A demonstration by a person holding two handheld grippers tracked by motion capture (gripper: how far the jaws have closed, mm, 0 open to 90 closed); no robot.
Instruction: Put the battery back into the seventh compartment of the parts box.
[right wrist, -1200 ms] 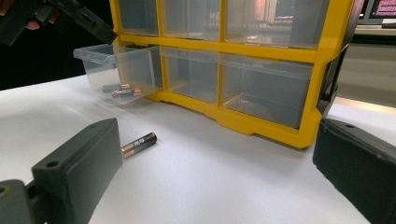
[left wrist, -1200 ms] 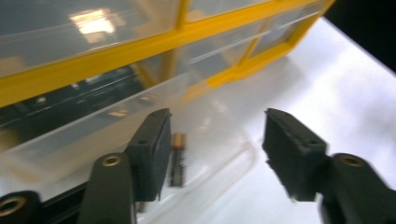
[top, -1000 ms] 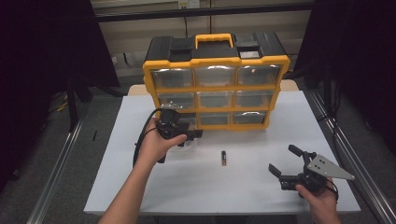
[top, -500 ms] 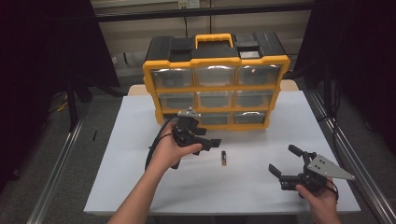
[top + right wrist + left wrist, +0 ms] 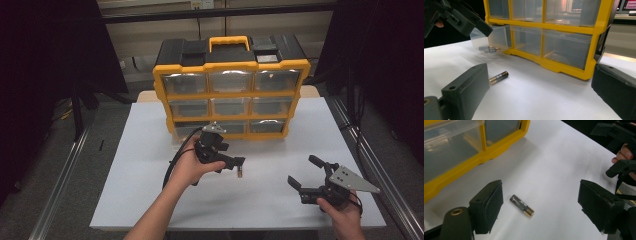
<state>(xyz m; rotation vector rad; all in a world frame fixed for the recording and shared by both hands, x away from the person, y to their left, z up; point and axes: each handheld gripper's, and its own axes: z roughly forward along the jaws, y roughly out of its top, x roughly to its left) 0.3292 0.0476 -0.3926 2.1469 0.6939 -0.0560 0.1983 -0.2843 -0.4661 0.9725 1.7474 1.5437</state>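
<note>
Battery [image 5: 522,205]: one cylindrical cell, black with a gold end, lying flat on the white table [image 5: 150,150], in front of the organizer and apart from it.
Left gripper [image 5: 234,161]: held just above the battery, jaws spread wide, the cell between them in the left gripper view and touching neither; bare tabletop to either side.
Drawer organizer [image 5: 231,95]: yellow frame, clear drawers, black top, standing at the far middle of the table. Its bottom-left drawer [image 5: 489,38] is pulled out, with two batteries [image 5: 489,49] inside.
Right gripper [image 5: 306,176]: near the front right edge, jaws spread, empty, well apart from the battery.
</note>
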